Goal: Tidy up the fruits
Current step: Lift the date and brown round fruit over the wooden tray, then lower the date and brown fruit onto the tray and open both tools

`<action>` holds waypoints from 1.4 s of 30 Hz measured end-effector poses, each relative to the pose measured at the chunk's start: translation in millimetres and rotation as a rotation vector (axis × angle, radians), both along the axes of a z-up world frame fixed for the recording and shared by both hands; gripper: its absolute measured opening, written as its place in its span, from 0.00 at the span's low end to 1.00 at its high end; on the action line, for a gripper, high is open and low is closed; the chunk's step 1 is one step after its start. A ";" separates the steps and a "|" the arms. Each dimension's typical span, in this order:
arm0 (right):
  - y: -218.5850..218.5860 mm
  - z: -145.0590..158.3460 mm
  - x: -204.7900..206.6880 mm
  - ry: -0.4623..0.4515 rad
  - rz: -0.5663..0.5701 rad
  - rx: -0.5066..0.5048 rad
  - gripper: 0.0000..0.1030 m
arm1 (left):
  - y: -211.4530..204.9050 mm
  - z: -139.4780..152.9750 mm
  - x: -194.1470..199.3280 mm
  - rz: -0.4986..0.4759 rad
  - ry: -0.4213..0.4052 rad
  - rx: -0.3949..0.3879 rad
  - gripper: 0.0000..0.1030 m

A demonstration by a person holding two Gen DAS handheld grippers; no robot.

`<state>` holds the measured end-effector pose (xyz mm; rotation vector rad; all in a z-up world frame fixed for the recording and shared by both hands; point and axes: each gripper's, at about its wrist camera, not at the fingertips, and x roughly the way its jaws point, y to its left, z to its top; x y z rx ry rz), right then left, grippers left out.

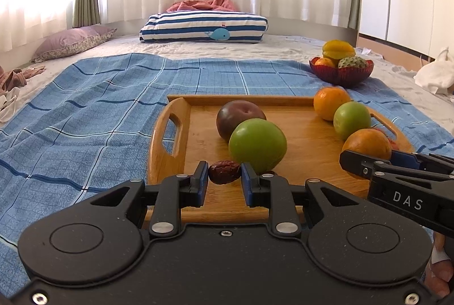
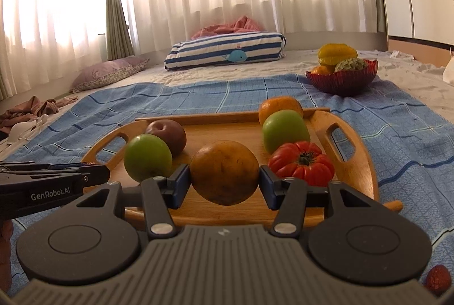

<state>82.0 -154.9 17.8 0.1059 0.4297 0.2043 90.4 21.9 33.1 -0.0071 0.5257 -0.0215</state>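
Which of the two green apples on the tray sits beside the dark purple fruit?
The green apple on the left, touching the dark purple fruit; the other green apple stands by the tomato.

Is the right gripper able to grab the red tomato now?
Probably not yet. The right gripper has its jaws shut on an orange, so there's no room for the tomato beside it on the tray. It must drop the orange first.
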 end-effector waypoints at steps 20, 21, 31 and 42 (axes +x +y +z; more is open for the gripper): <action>2.2 -13.2 6.9 0.048 -0.003 0.005 0.55 | -1.0 -19.0 14.6 0.011 0.047 0.014 0.23; 2.0 -13.4 6.2 0.045 -0.003 0.006 0.55 | -1.1 -19.6 14.8 0.012 0.048 0.013 0.23; 1.2 -18.1 2.0 0.031 0.000 0.014 0.56 | -1.6 -24.2 16.1 0.012 0.059 0.008 0.24; -14.1 -21.0 -7.4 -0.018 0.015 0.125 0.84 | -0.4 -24.4 13.6 0.014 0.048 0.012 0.54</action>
